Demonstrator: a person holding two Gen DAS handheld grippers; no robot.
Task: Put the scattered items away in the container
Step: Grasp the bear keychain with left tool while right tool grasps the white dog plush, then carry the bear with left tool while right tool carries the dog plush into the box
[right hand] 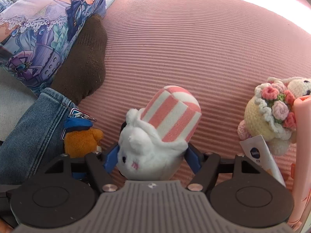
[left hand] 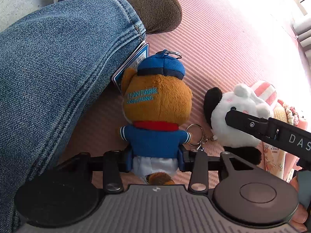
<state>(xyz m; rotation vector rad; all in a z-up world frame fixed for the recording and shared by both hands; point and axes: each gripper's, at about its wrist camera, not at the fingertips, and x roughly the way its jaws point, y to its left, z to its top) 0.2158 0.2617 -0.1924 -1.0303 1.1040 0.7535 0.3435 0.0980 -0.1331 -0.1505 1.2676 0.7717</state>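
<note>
**Two soft toys, one in each gripper's reach**

The bear keyring point(left hand: 157, 104), a brown plush in a blue cap and blue shirt, lies face down on the pink ribbed mat point(left hand: 223, 44), at 12 o'clock from the left gripper point(left hand: 155, 160). The gripper's blue pads sit against both sides of its waist, grasping the bear there. It looks light and squashy, so the waist is a fair hold; the metal ring point(left hand: 195, 135) at its 4 o'clock may dangle and snag.

At the bear's 3 o'clock lies the white plush point(right hand: 143, 155) with a pink-striped hat point(right hand: 173, 114). The right gripper point(right hand: 152, 160) straddles its head with the pads spread at either side; whether they press on it I cannot tell, so I read it as released. This toy too should be soft and light; its round body offers more to hold than the floppy hat.

Farther out, at 3 o'clock in the right wrist view, a crocheted doll point(right hand: 266, 114) with yarn flowers leans against a pink container point(right hand: 303, 136), with a cream tube point(right hand: 260, 157) beside it. What is inside the container is out of sight.

A denim-clad leg point(left hand: 54, 81) lies at 9 o'clock.
</note>
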